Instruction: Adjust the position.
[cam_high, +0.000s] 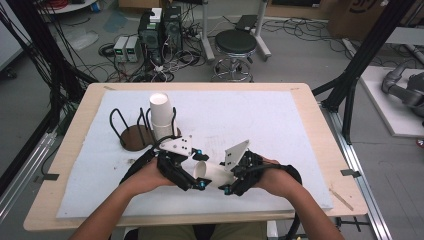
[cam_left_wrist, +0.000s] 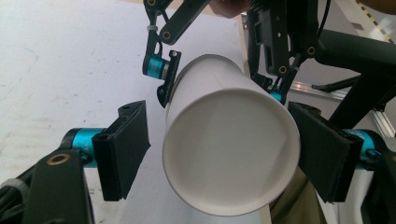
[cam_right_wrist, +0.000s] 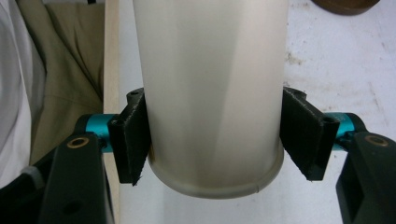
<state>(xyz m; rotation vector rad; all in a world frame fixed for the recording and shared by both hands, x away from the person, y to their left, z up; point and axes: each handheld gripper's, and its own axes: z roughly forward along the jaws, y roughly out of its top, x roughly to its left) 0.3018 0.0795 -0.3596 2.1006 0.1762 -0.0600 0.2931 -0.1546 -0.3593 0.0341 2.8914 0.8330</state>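
Left gripper (cam_left_wrist: 219, 154): jaws apart around the paper cup's (cam_left_wrist: 229, 149) base end, one pad clear of the wall, the other at or near it; no grip, likely readying a handover. Cup lying level between both sets of fingers. Right gripper (cam_right_wrist: 212, 140): pads against the rim end, carrying it, presumably toward the stacked cups (cam_high: 161, 116) in the wire rack (cam_high: 135, 131).

We see a white paper cup (cam_left_wrist: 231, 149) lying on its side between our left gripper (cam_left_wrist: 219, 154) jaws, its closed base facing us. Our right-hand pad (cam_left_wrist: 322, 154) touches its rim, while the left-hand pad (cam_left_wrist: 123, 154) stands just clear. Beyond it, the right gripper (cam_left_wrist: 219, 79) holds the cup's far end above the white table cover (cam_left_wrist: 60, 70)
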